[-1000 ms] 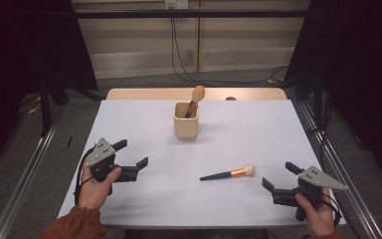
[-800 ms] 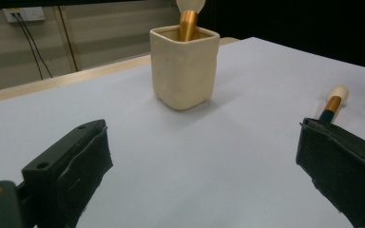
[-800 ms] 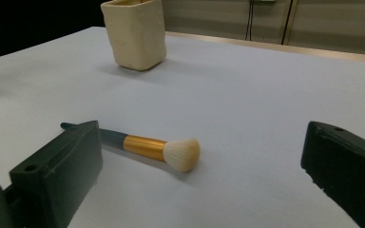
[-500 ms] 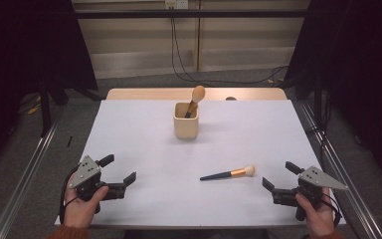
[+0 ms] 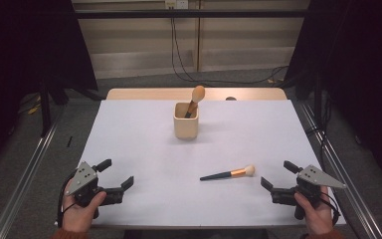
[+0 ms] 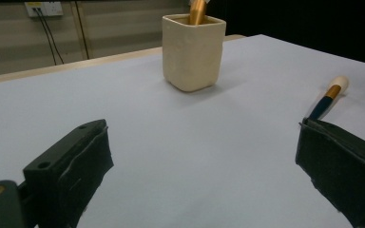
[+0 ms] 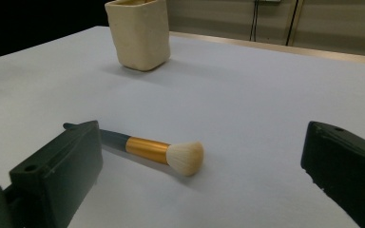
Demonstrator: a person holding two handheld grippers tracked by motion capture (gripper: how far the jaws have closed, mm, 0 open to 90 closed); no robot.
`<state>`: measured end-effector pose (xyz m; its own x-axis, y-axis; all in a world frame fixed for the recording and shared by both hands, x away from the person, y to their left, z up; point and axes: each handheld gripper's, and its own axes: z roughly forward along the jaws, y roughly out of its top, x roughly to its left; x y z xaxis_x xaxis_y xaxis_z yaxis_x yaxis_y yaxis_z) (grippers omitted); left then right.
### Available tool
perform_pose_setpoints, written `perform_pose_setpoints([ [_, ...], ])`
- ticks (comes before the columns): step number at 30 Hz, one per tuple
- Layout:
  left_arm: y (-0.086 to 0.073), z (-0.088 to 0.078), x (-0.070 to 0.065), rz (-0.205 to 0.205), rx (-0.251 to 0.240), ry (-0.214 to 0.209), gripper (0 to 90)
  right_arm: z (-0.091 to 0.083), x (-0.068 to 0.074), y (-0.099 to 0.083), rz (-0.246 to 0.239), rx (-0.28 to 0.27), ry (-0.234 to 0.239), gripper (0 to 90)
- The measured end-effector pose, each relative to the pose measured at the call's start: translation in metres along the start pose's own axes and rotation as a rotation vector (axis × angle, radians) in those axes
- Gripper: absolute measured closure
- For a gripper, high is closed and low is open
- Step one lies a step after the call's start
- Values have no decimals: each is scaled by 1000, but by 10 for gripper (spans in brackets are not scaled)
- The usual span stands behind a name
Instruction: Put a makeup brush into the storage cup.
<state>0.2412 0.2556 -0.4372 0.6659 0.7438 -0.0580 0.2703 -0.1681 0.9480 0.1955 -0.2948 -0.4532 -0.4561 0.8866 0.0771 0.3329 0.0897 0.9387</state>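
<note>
Loose brush (image 5: 229, 174) lies before cup (image 5: 186, 121), rightward.

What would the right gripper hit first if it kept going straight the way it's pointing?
Most likely the makeup brush, lying flat on the table just ahead of the open right gripper, its bristle head between the jaw lines. The cream cup stands much farther off.

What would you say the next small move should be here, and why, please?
Probably ease the right gripper forward toward the loose brush: its jaws stand open, and the brush lies flat on the table just ahead of it, while the cup already holds another brush.
</note>
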Motion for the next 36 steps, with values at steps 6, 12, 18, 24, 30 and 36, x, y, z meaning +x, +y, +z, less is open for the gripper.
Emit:
perform_pose_setpoints([
  [6, -1, -3, 0, -3, 3, -10, 39, 4, 1, 2, -2, -4, 6, 0],
  [12, -1, -2, 0, 3, 4, -9, 39, 4, -1, 5, -3, -11, 19, 0],
  [18, -3, -1, 3, -13, 16, -3, 40, 9, -1, 14, -28, -35, 53, 1],
  [24, -2, -2, 3, -29, 10, -5, 39, 22, 2, 27, -8, -28, 44, 17],
  [30, -1, -5, 1, -7, 13, -13, 39, 30, 5, 39, -24, -38, 110, 0],
  [36, -2, -7, -1, -4, 16, -10, 40, 41, 3, 48, -34, -13, 152, 0],
])
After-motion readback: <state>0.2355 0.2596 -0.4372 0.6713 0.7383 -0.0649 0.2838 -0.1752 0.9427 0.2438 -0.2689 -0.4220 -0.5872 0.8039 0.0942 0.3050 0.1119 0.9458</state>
